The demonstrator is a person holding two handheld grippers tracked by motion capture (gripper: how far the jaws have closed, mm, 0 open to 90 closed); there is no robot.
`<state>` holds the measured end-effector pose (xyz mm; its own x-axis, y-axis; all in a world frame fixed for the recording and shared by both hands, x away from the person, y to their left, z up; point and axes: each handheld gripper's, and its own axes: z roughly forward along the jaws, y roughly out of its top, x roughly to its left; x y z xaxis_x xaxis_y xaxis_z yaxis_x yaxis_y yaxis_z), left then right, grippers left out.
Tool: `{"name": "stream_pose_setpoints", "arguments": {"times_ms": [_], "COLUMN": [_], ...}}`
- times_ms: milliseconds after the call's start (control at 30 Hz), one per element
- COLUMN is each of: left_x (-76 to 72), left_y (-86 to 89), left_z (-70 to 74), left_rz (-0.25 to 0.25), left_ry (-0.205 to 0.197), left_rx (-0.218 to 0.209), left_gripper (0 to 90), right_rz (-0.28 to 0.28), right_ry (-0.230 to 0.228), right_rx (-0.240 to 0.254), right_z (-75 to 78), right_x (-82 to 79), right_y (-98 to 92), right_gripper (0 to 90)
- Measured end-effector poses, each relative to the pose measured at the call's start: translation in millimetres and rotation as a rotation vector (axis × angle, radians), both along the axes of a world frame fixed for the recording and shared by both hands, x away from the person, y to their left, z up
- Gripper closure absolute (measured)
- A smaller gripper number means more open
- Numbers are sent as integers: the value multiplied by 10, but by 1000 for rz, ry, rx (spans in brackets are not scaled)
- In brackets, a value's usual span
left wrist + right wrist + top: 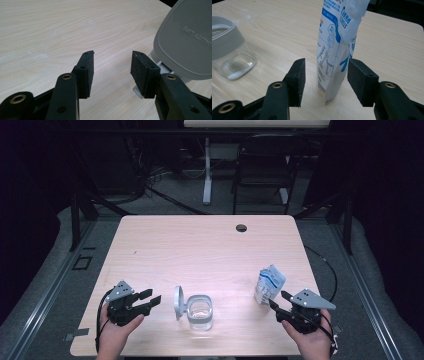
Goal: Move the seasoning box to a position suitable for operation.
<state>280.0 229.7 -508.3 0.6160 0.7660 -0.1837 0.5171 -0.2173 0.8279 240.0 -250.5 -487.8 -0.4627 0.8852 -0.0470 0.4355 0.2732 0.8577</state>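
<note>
Right gripper view: the right gripper (pixel 325 75) has its jaws apart around an upright white-and-blue pouch (pixel 335 47), not pressing it. High view: the pouch stands near the table (pixel 200 245) right edge; the left gripper (pixel 152 299), jaws apart, sits beside the jar's open lid (pixel 178 302).

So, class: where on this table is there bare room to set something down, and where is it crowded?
The far half of the table, up to the cable hole, is bare, as is the strip between the clear jar and the white-and-blue pouch. The near edge is crowded: the left tool by the jar's open lid, the right tool at the pouch.
</note>
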Motion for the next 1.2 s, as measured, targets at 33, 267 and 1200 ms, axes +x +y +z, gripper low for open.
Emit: {"name": "stream_pose_setpoints", "arguments": {"times_ms": [33,267,1200], "left_x": [1,6,29], "left_y": [1,24,44], "left_z": [-1,6,-42], "left_rz": [1,5,19], "left_ry": [1,4,12], "left_rx": [-2,-2,3], "left_gripper": [539,538,541], "right_rz": [-1,-26,-73], "right_ry": [2,-2,-31], "right_rx": [-3,-1,5], "right_z": [-1,-46,9], "right_x": [7,93,400], "right_y": [2,-5,192], "right_gripper": [480,446,586]}}
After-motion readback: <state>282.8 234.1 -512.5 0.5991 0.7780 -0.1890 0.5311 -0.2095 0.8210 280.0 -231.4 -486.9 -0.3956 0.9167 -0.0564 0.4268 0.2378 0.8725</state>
